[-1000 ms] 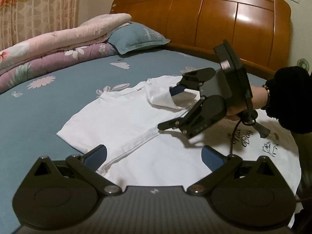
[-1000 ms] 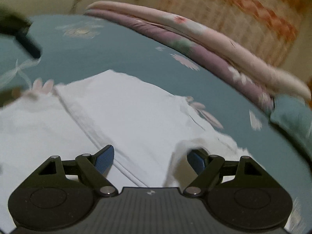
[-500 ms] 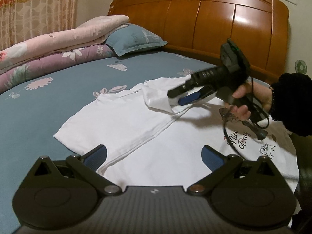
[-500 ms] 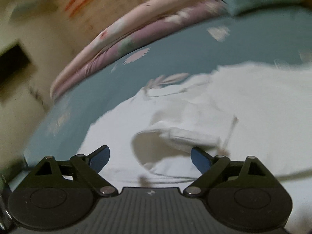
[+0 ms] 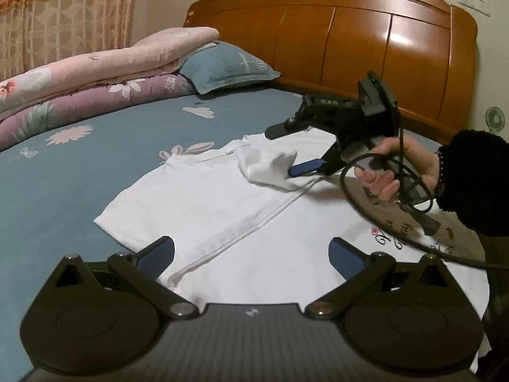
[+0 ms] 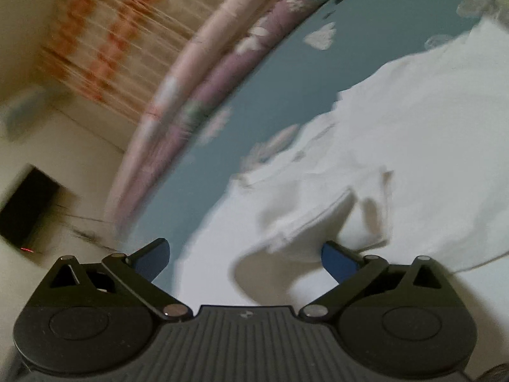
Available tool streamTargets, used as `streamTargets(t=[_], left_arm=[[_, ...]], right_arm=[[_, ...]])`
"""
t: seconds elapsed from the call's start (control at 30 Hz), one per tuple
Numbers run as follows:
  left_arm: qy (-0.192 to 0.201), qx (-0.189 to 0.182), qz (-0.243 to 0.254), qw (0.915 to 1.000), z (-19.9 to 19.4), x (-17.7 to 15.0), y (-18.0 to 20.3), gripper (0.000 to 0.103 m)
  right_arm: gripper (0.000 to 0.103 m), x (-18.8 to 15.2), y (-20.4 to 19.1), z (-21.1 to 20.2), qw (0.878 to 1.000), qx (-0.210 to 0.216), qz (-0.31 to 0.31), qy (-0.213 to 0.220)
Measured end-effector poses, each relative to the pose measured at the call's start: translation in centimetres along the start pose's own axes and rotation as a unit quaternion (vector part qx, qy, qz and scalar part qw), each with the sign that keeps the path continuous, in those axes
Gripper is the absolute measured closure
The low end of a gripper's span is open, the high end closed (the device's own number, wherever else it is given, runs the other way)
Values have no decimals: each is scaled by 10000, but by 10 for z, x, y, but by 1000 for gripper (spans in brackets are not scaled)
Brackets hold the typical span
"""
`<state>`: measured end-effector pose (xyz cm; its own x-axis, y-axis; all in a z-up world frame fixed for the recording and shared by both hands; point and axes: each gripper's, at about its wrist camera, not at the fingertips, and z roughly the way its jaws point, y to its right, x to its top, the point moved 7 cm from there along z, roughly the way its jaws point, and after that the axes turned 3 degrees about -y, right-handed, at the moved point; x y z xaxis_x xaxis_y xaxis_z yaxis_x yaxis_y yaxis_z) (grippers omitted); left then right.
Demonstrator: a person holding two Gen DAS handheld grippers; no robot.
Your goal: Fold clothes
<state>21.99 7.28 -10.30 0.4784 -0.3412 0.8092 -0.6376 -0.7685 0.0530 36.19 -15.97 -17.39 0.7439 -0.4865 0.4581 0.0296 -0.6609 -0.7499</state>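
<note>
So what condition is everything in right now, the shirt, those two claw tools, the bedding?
White T-shirt: flat on the bed, one side folded in, sleeve bunched up.
Left gripper: open, holds nothing, above the shirt's near edge.
Right gripper: open, held by a hand, one finger by the bunched sleeve.
Quilts: folded, stacked.
Pillow: partly under the quilts.
Curtain: drawn.
</note>
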Motion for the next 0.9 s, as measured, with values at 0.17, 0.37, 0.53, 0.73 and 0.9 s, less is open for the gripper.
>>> streamTargets(t=[0.17,0.37,0.53,0.73,0.9], left_arm=[[35,85,-38,10000,-4,0,-3,1],[76,211,-111,9997,-11,0,-10,1],[-44,298,-138,9995,-7,-3,-14,1],[-61,309,-143,9994,-6,-3,-14,1],[-72,285,-119,9995,-4,-4,-14,1]], right_arm=[[0,4,-7,8,9994,-157,296,48],[0,2,-35,25,9995,295,26,-86],[0,-7,-71,42,9935,982,-329,-470],[0,-3,-75,25,9940,674,-763,-395],[0,10,-33,20,9992,113,116,-375]])
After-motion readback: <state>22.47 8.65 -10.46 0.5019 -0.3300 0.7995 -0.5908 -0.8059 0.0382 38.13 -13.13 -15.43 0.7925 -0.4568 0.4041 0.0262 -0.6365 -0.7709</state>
